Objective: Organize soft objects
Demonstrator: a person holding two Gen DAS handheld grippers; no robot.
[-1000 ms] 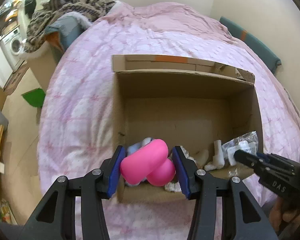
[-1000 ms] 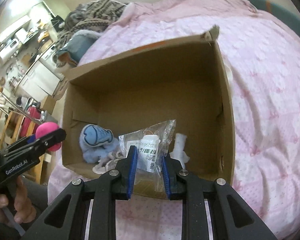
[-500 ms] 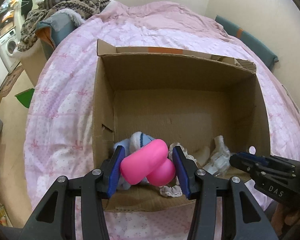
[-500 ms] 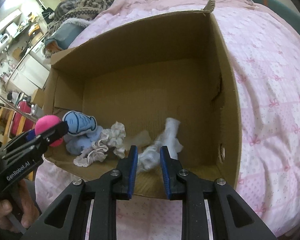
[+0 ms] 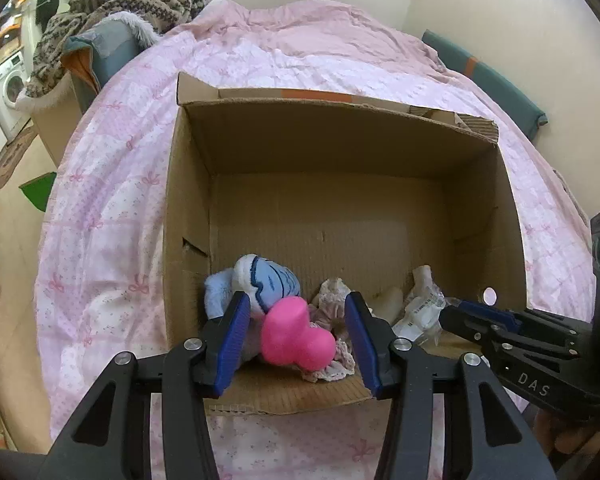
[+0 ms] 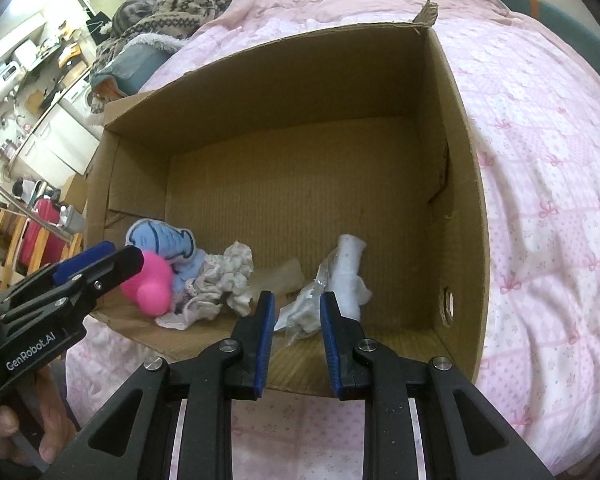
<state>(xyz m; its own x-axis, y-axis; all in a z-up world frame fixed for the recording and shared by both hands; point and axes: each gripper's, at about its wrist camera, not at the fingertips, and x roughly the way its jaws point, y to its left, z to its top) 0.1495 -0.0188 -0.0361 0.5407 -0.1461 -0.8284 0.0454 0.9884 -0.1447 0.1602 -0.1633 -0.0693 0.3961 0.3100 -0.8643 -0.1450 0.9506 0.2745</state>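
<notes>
A cardboard box [image 5: 188,208] lies open on the pink bed; it also shows in the right wrist view [image 6: 466,184]. Inside at the near edge lie a pink soft toy [image 5: 296,338] [image 6: 152,288], a blue and white plush [image 5: 266,280] [image 6: 160,240], frilly white cloth [image 6: 220,284] and a clear plastic bag with white contents [image 5: 420,308] [image 6: 312,312]. My left gripper [image 5: 298,340] is open, its jaws wide of the pink toy, which rests in the box. My right gripper [image 6: 296,340] is open over the near rim, just before the plastic bag.
The pink patterned bedspread [image 5: 112,200] surrounds the box. A patterned knit blanket and grey cushion [image 5: 112,28] lie at the far left of the bed. A green cushion [image 5: 488,76] lines the right wall. Furniture and a red case [image 6: 40,232] stand left of the bed.
My left gripper opened and let the pink toy drop into the box. My right gripper released the plastic bag into the box and opened wider. Both grippers moved closer over the near rim.
</notes>
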